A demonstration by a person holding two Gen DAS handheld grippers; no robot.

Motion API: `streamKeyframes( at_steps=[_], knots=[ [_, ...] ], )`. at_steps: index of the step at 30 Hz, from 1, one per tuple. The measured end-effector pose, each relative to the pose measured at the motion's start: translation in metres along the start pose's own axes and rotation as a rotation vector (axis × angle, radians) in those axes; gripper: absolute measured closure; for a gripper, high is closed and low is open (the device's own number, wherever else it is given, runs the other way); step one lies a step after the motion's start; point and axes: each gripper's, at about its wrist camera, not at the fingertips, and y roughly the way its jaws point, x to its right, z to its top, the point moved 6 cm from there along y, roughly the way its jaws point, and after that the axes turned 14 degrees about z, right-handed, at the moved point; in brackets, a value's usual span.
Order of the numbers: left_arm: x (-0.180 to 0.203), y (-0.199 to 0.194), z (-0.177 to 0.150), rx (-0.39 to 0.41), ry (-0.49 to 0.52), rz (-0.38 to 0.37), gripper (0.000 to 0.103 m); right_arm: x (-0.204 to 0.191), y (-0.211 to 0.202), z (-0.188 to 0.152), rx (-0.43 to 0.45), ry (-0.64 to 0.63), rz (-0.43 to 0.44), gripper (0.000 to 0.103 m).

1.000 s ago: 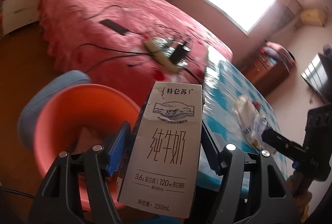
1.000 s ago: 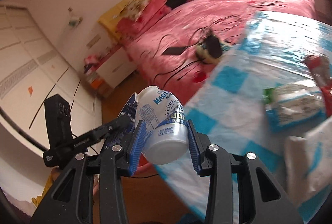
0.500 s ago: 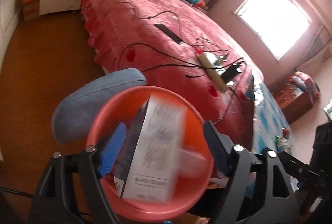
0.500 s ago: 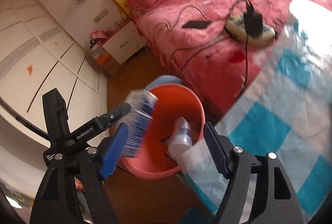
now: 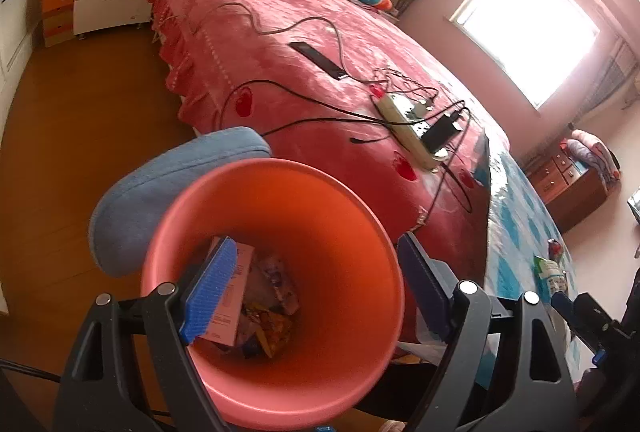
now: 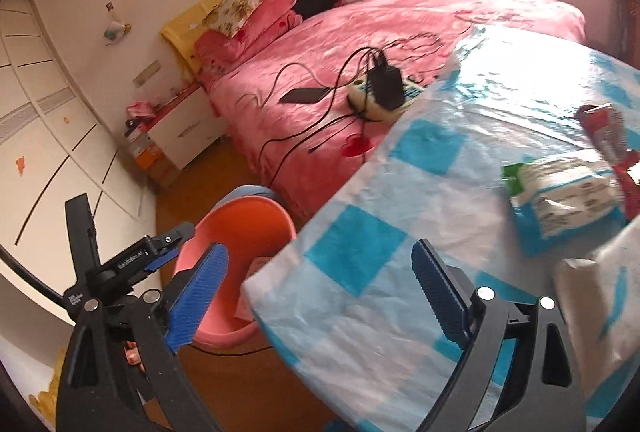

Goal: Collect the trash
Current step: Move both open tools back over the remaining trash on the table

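Observation:
An orange bin [image 5: 360,200] fills the left wrist view, with a pale box [image 5: 240,272] and crumpled wrappers [image 5: 272,320] at its bottom. My left gripper [image 5: 316,292] hangs over the bin's mouth, its jaws opening with nothing between them. In the right wrist view my right gripper [image 6: 320,292] is over the edge of the blue-checked table [image 6: 360,244], jaws opening and empty. The bin [image 6: 240,220] stands on the floor to its left, with the left gripper [image 6: 160,252] beside it. On the table lie a tissue pack [image 6: 560,196], a red wrapper [image 6: 608,128] and white paper [image 6: 592,292].
A blue cushion [image 5: 168,184] sits against the bin's far side. Behind it is a pink bed [image 5: 280,44] carrying a power strip [image 5: 408,128], a phone [image 5: 320,60] and cables. A white nightstand [image 5: 112,0] and wooden floor lie to the left.
The left gripper let go of the milk carton and the right gripper let go of the white bottle; both dropped toward the bin. Both sets of jaws widened, and the right view swung back over the table.

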Motion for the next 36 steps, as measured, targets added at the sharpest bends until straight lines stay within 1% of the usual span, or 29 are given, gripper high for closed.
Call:
streamKeyframes(
  at_steps=[3,9,19,29,36],
  knots=[
    [0.011,-0.004,-0.004,-0.001,0.017,-0.021,0.020,0.004,-0.006,-0.005,0.009,-0.016,-0.022,0.011],
    [0.040,-0.013,-0.011,-0.006,0.067,-0.069,0.019,0.011,-0.018,-0.006,0.033,-0.023,-0.037,0.011],
    [0.080,-0.028,-0.020,0.025,0.141,-0.115,0.018,0.028,-0.041,-0.005,0.074,-0.019,-0.078,0.011],
    [0.118,-0.042,-0.031,0.039,0.222,-0.138,0.018,0.046,-0.065,-0.007,0.111,-0.038,-0.123,0.011],
    [0.144,-0.048,-0.042,0.038,0.267,-0.154,0.018,0.061,-0.080,-0.007,0.126,-0.029,-0.149,0.011]
  ],
)
